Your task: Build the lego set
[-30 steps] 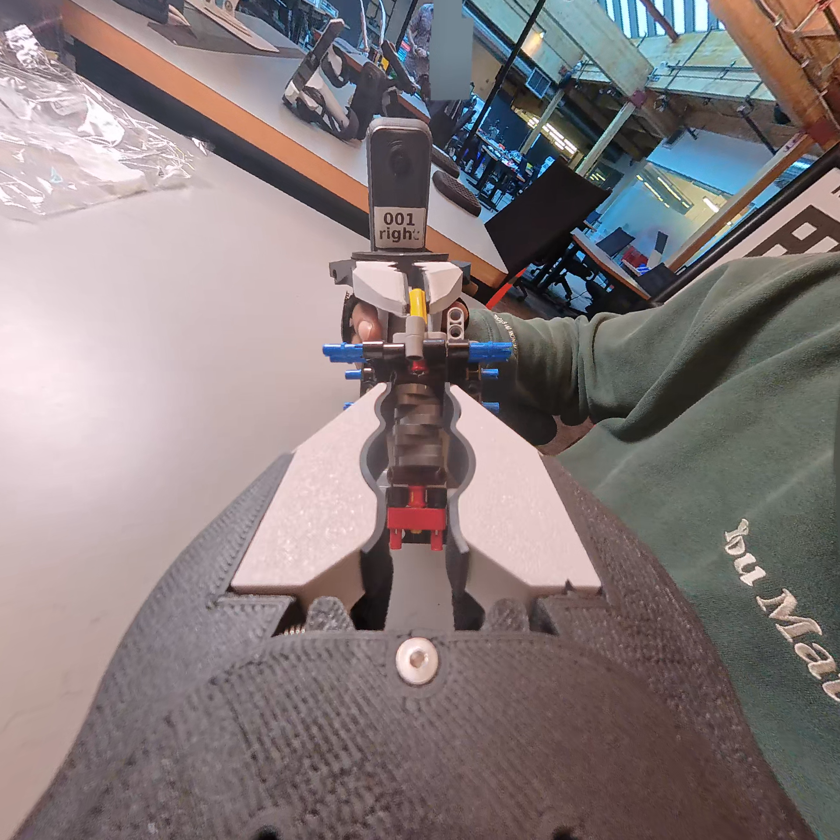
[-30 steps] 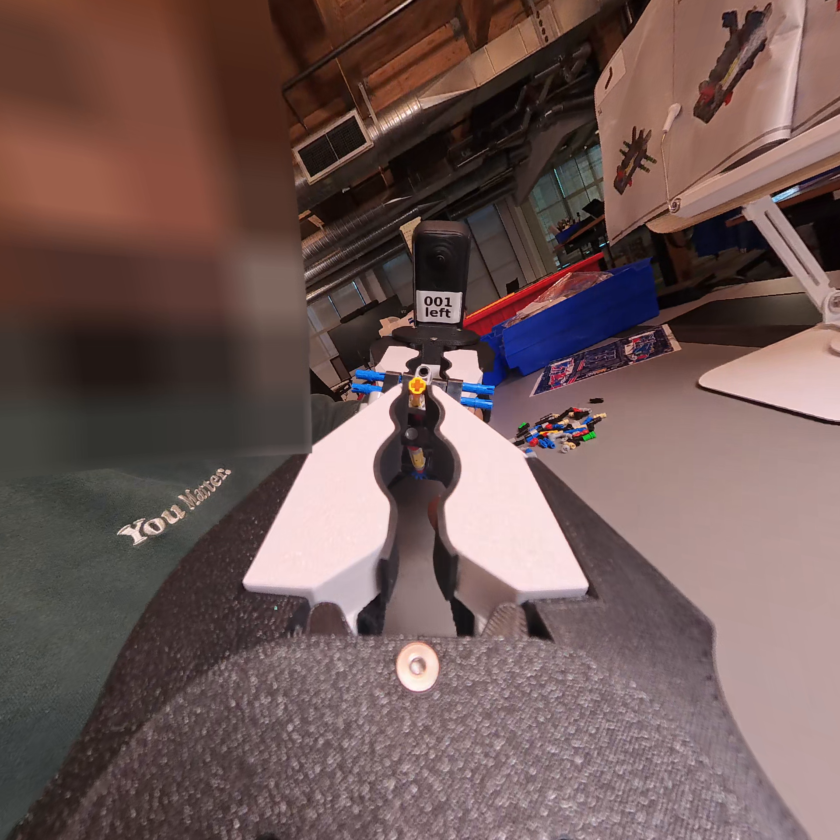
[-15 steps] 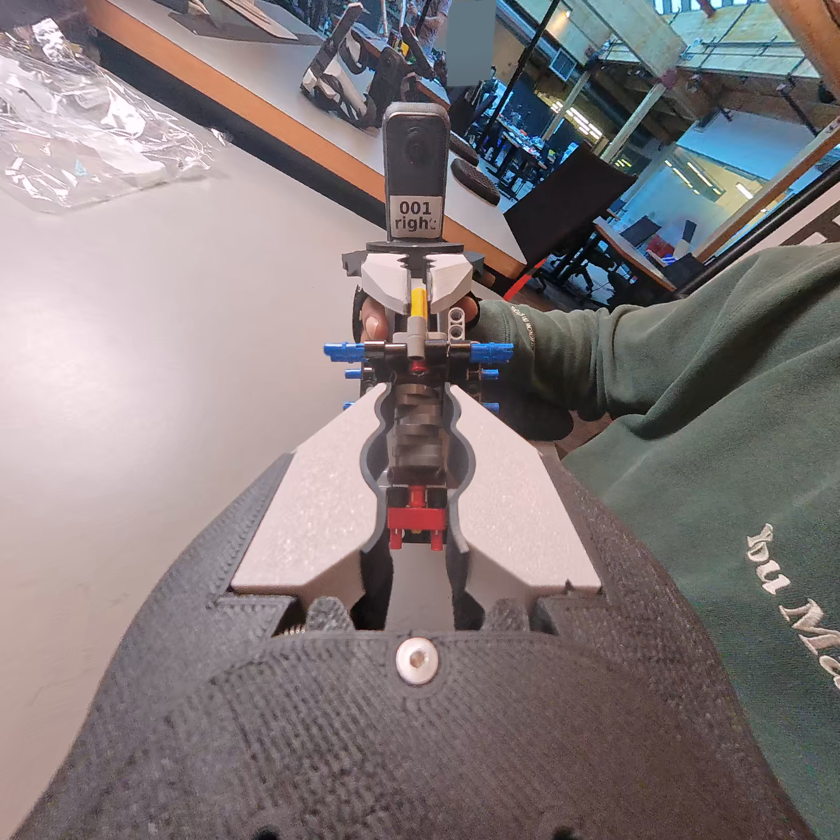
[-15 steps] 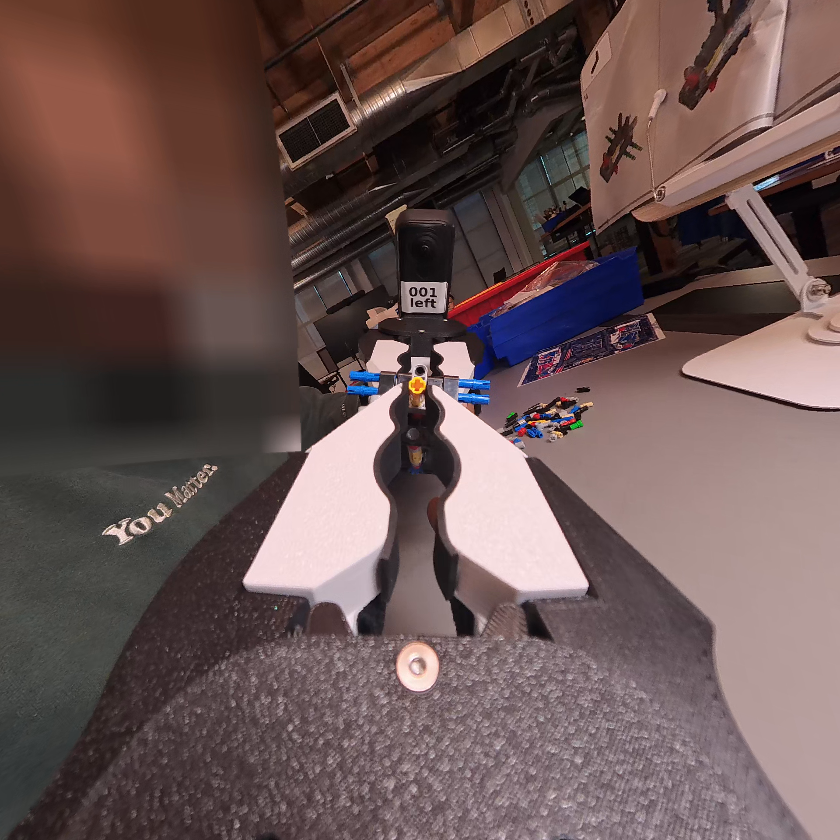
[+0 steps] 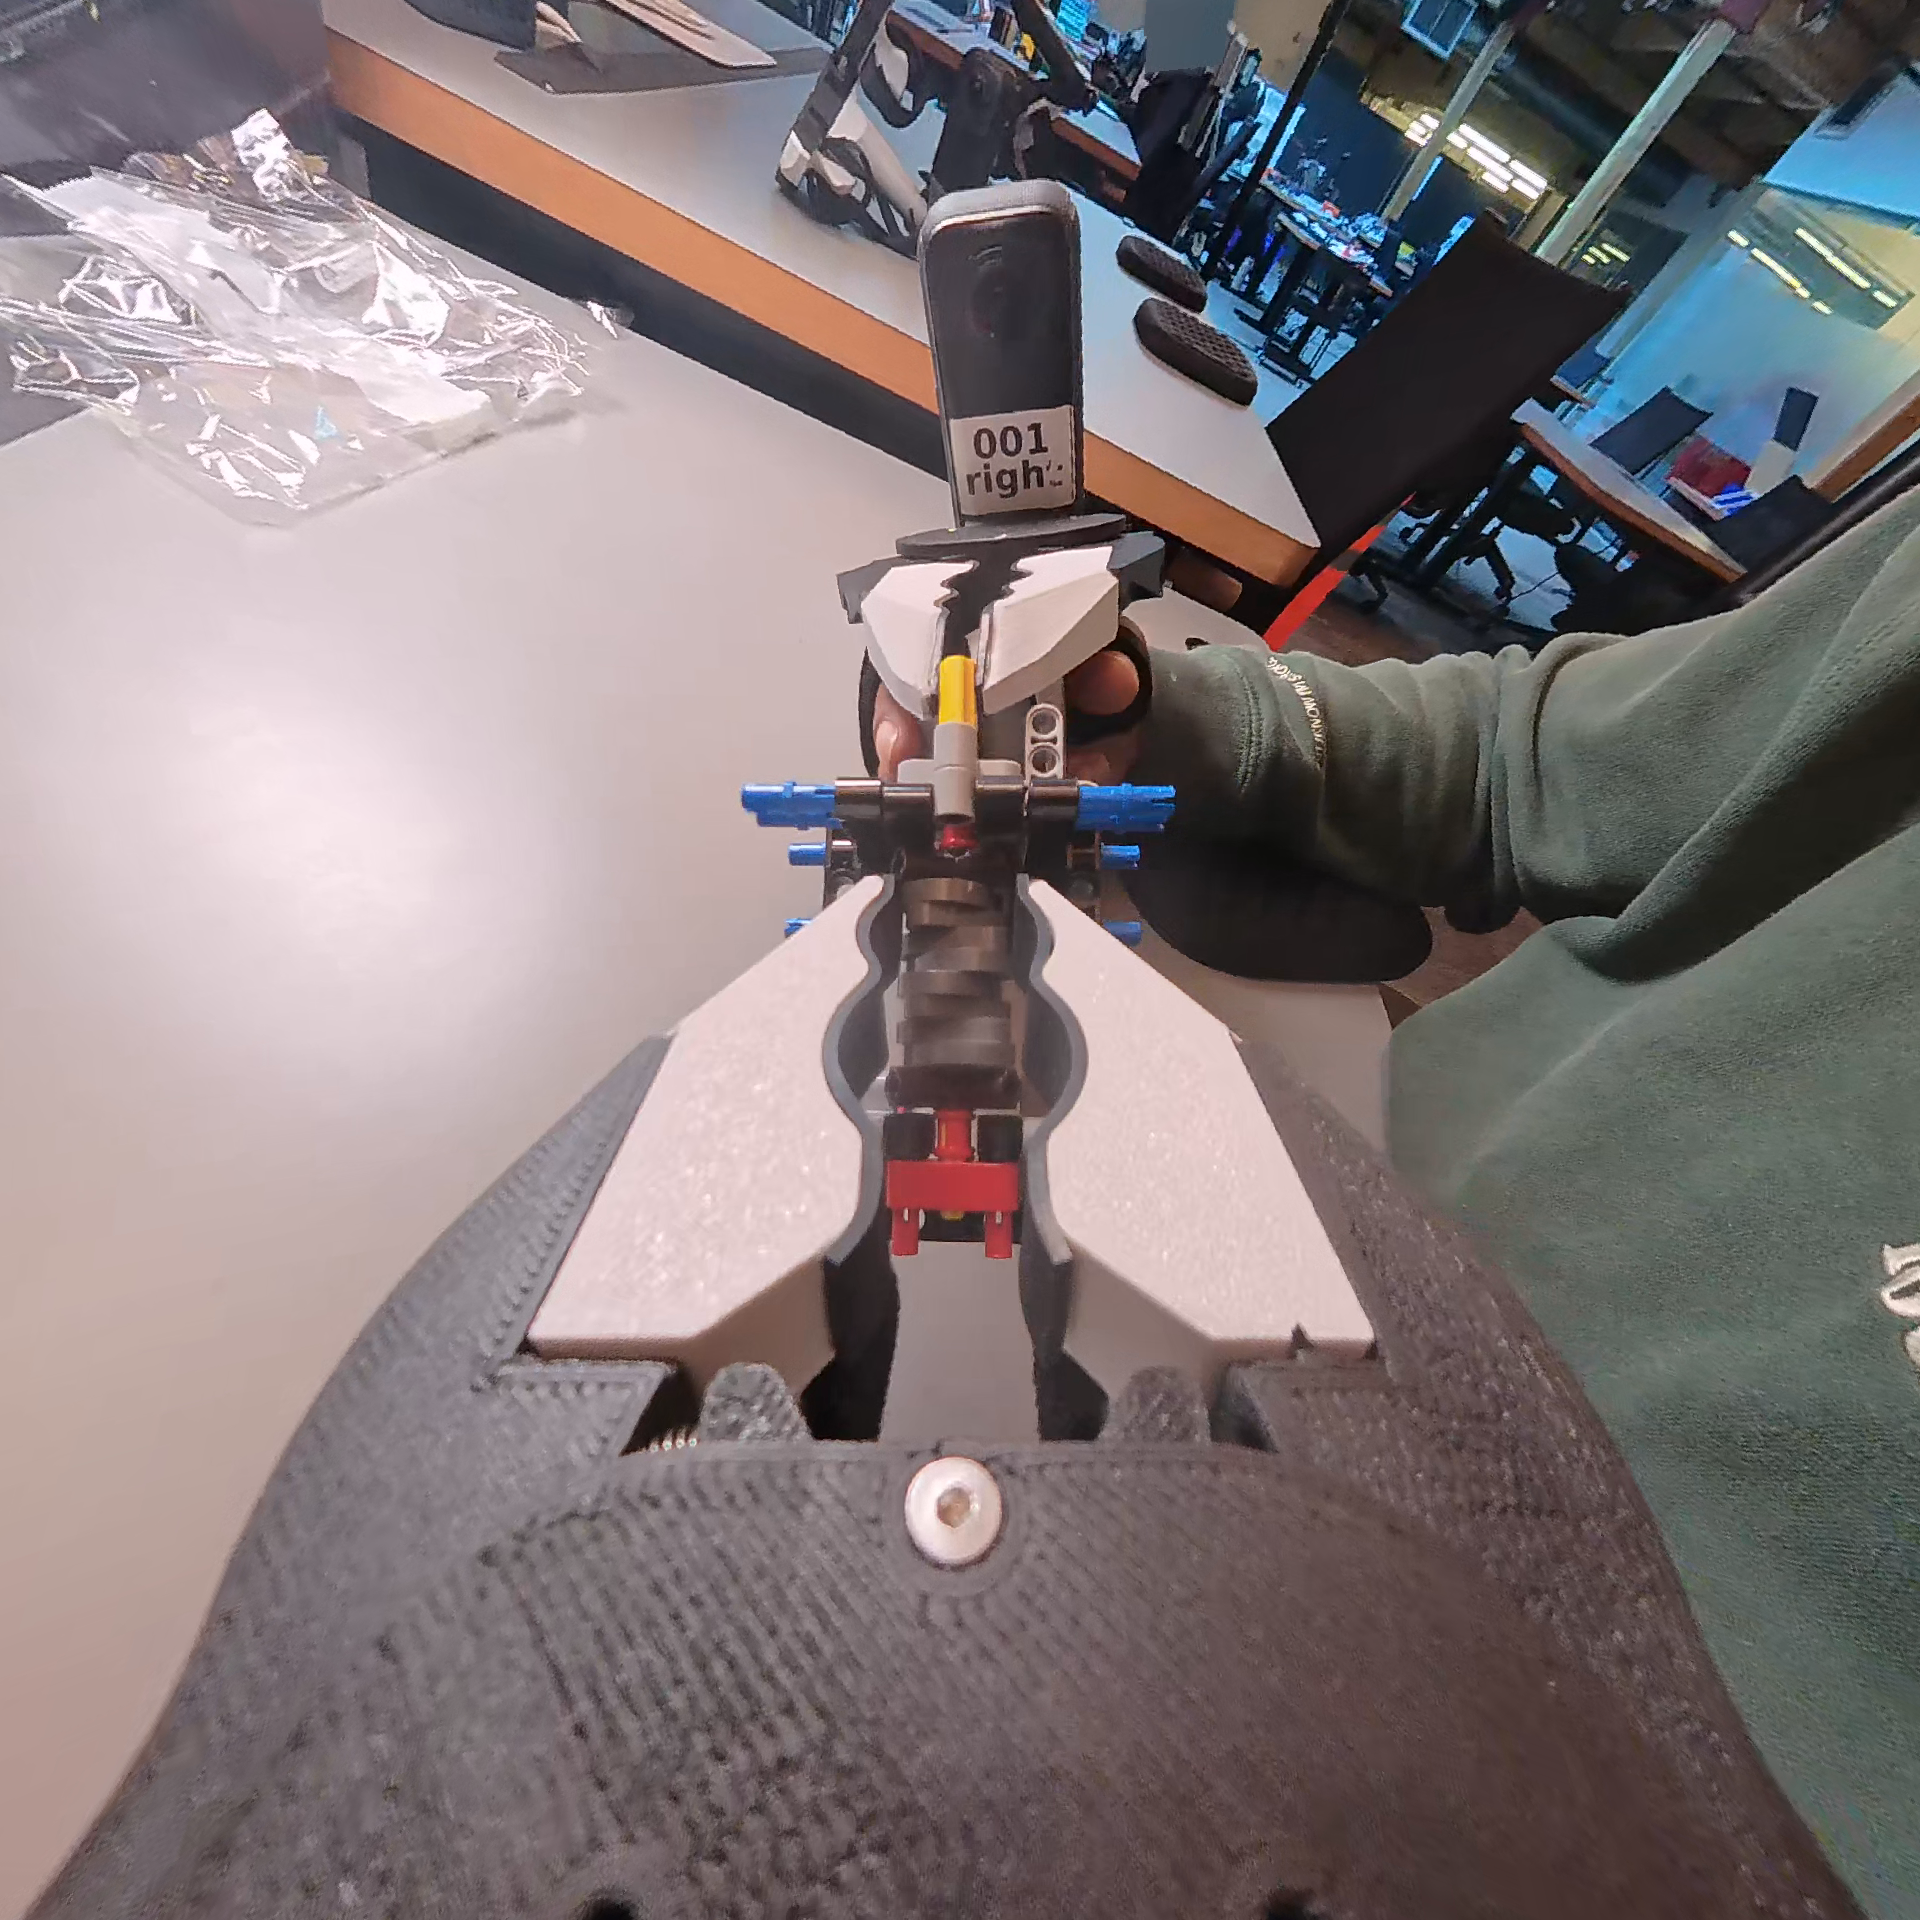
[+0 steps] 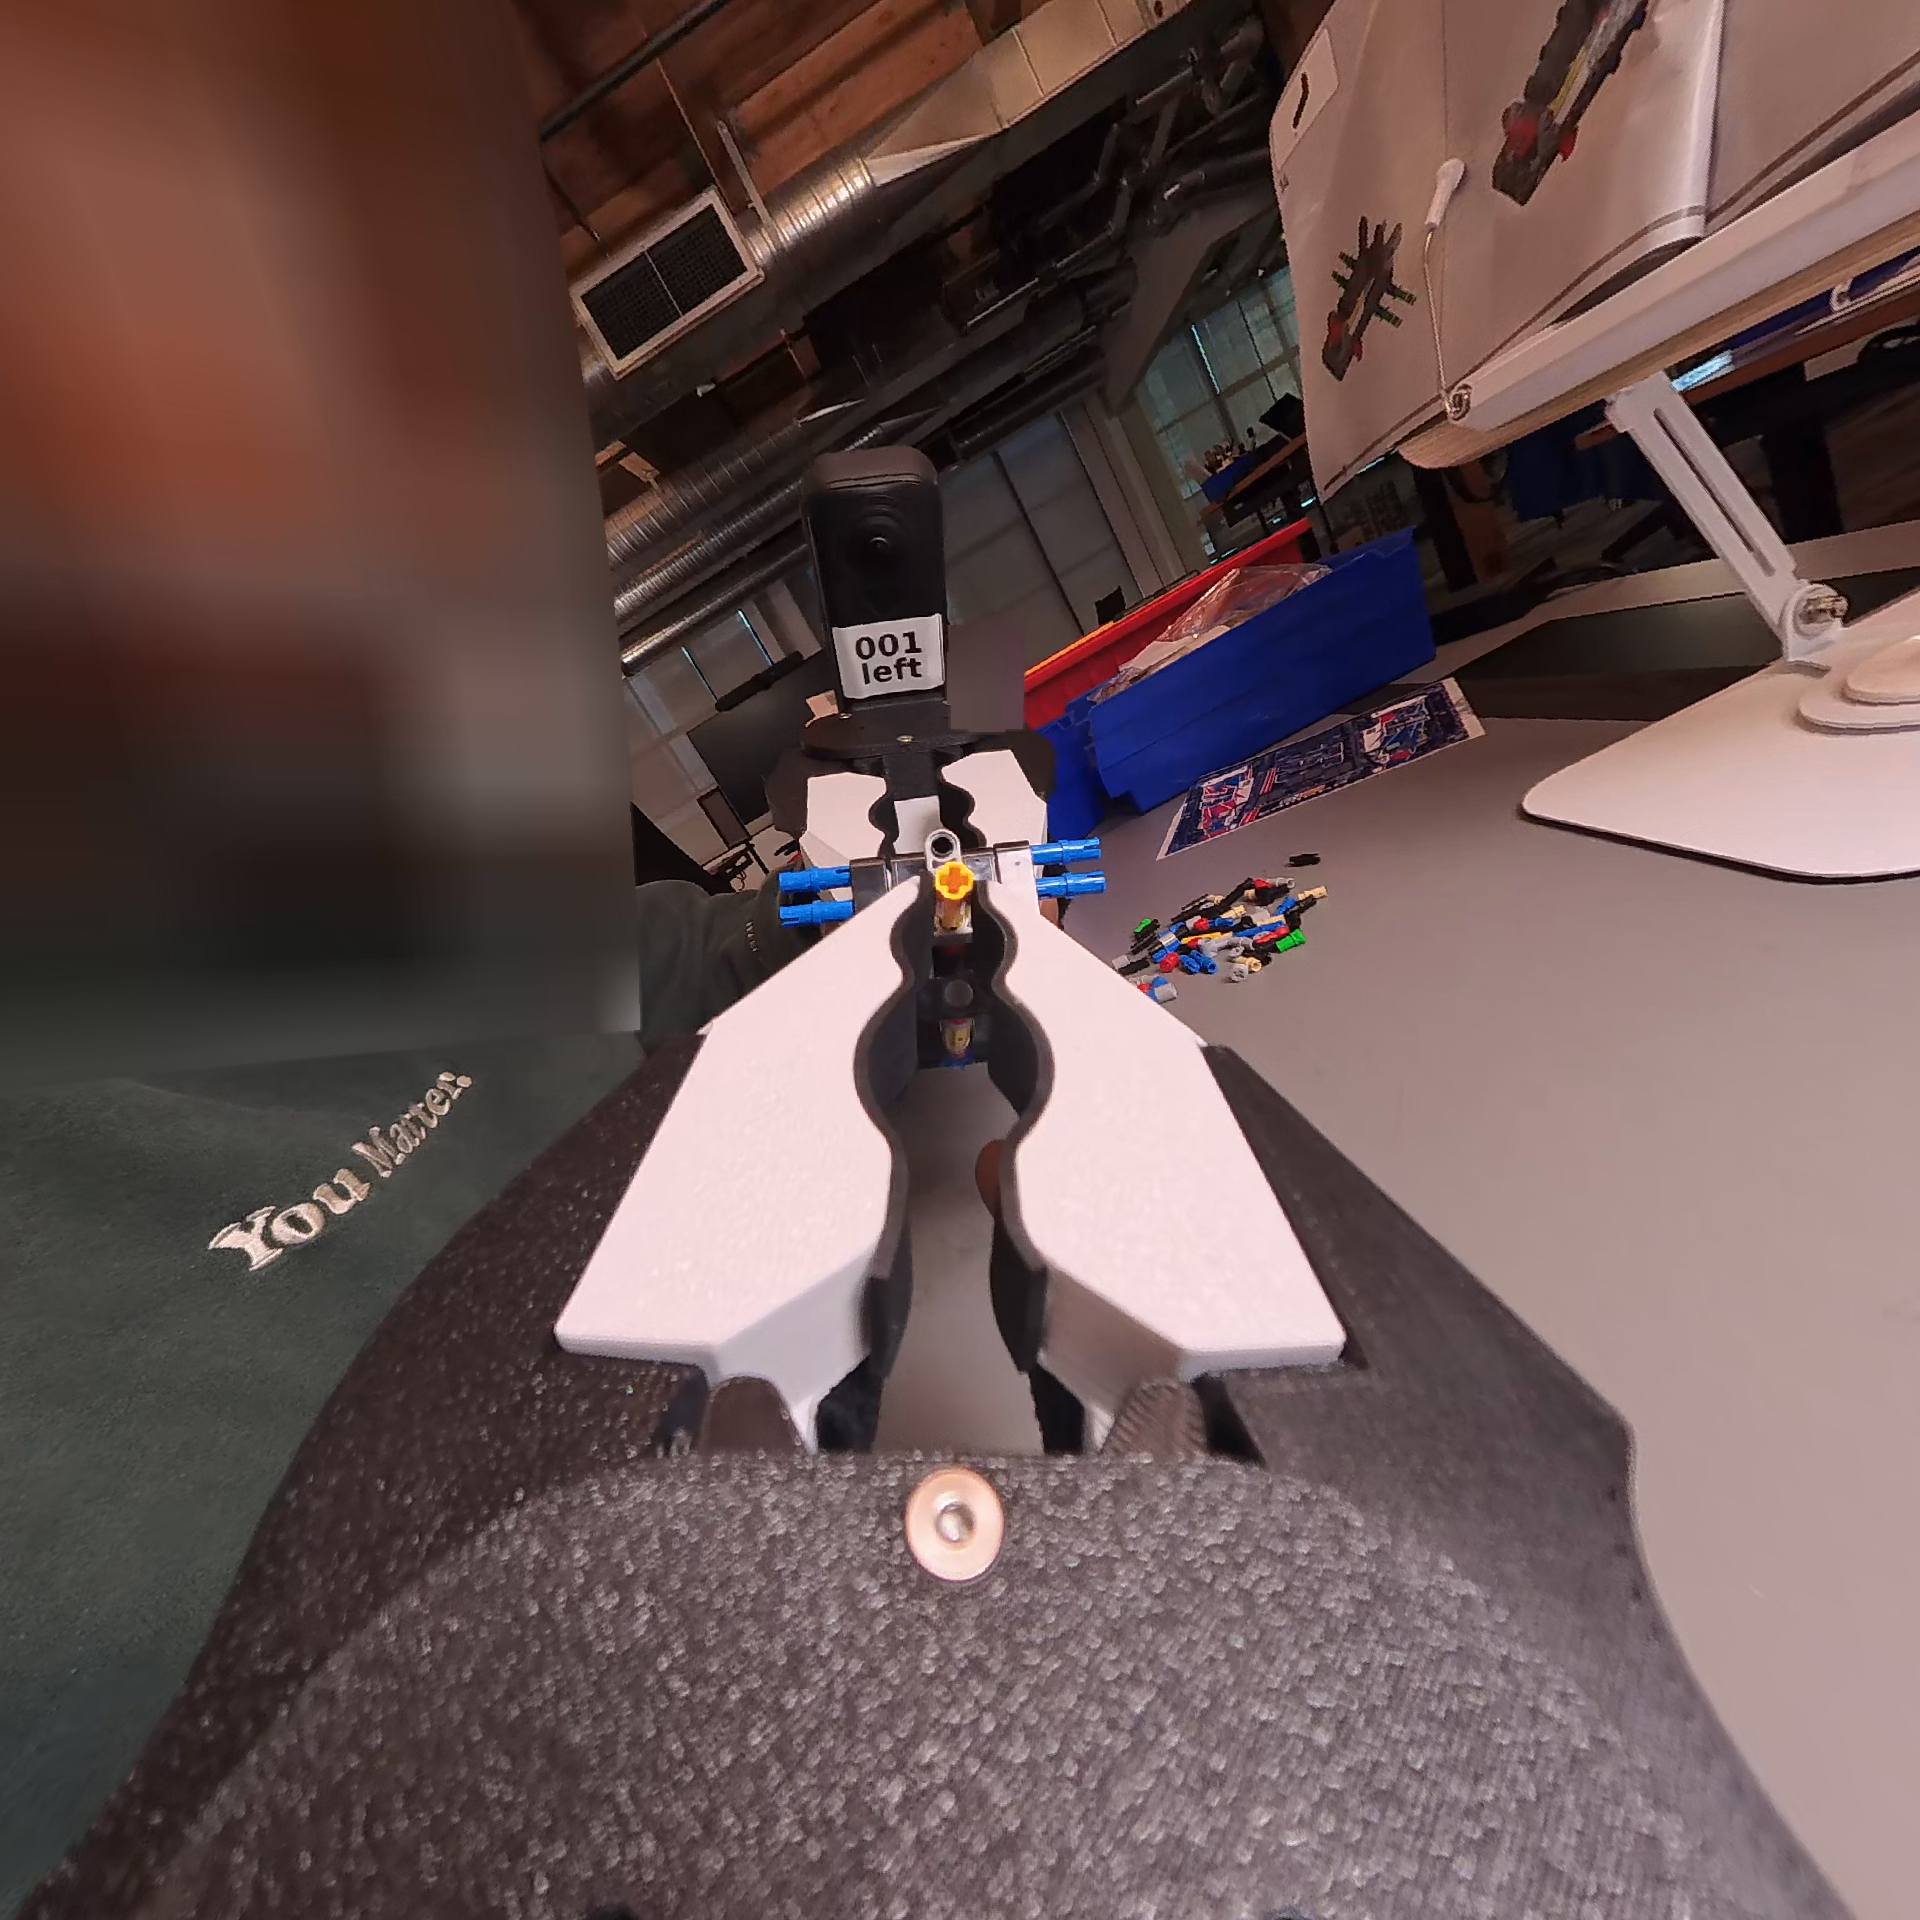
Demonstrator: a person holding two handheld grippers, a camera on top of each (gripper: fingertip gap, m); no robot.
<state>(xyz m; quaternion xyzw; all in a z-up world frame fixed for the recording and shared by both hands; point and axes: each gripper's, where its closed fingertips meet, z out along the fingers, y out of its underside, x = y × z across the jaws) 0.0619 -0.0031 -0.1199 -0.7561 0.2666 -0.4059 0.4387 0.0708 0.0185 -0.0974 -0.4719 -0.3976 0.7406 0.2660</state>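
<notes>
Since a second ago both grippers have tilted a little and the room has slid behind them, while the grips look unchanged. Nearest in the left wrist view, the left gripper (image 5: pixel 954 914) is closed about the Technic sub-assembly (image 5: pixel 954 997), its worm gear (image 5: pixel 954 987) lodged between the white fingers, a red connector (image 5: pixel 951 1195) at the near end. Farther out, the right gripper (image 5: pixel 961 681) pinches the yellow axle (image 5: pixel 956 691) entering the grey connector (image 5: pixel 954 774) on the black cross-beam with blue pins (image 5: pixel 1127 805). The build hangs above the grey table (image 5: pixel 364 831). If the two tools are not in line, the axle may well bind or lever the connector off; pushing harder could slip the assembly from the left grip. Beyond lie loose pieces (image 6: pixel 1226 930) and blue bins (image 6: pixel 1247 675).
</notes>
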